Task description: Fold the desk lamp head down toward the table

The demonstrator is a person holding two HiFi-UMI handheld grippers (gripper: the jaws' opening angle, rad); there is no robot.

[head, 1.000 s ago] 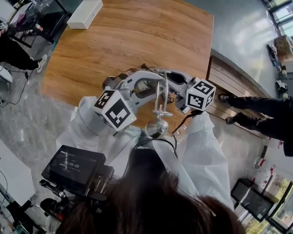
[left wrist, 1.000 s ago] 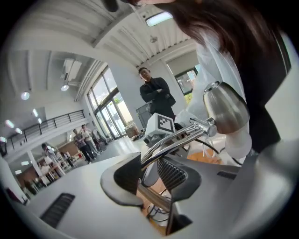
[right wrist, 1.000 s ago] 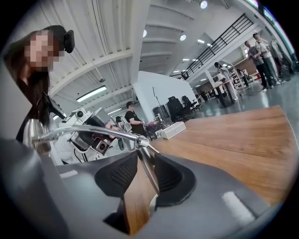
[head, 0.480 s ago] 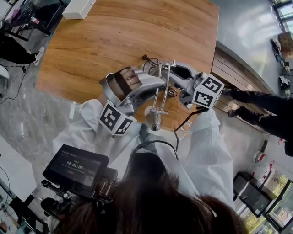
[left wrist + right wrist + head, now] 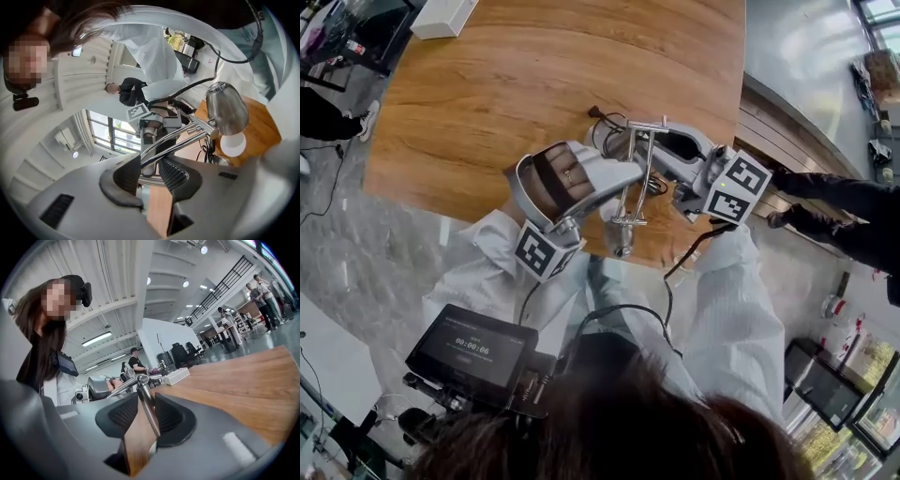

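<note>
A chrome desk lamp stands near the front edge of the wooden table (image 5: pixel 534 75). Its bell-shaped head (image 5: pixel 621 242) hangs low toward me on a two-rod arm (image 5: pixel 183 143). My left gripper (image 5: pixel 623 183) is rolled onto its side and shut on that arm; in the left gripper view the rods run between the ribbed pads (image 5: pixel 174 174), with the head (image 5: pixel 227 108) beyond them. My right gripper (image 5: pixel 654 155) comes in from the right and is shut on the lamp's upright post (image 5: pixel 143 392), which lies against its pads (image 5: pixel 166 416). The base is mostly hidden behind the grippers.
The lamp's black cable (image 5: pixel 602 117) curls on the table behind it. A white box (image 5: pixel 441 17) lies at the far left corner. The table edge runs just below the lamp head. A bystander's dark legs (image 5: pixel 844 220) stand at the right, beside a slatted bench (image 5: pixel 769 141).
My left gripper has rolled over, its marker cube swinging from on top to the near underside, and has sunk a little. The lamp's arm and head have come down with it. The right gripper has kept still.
</note>
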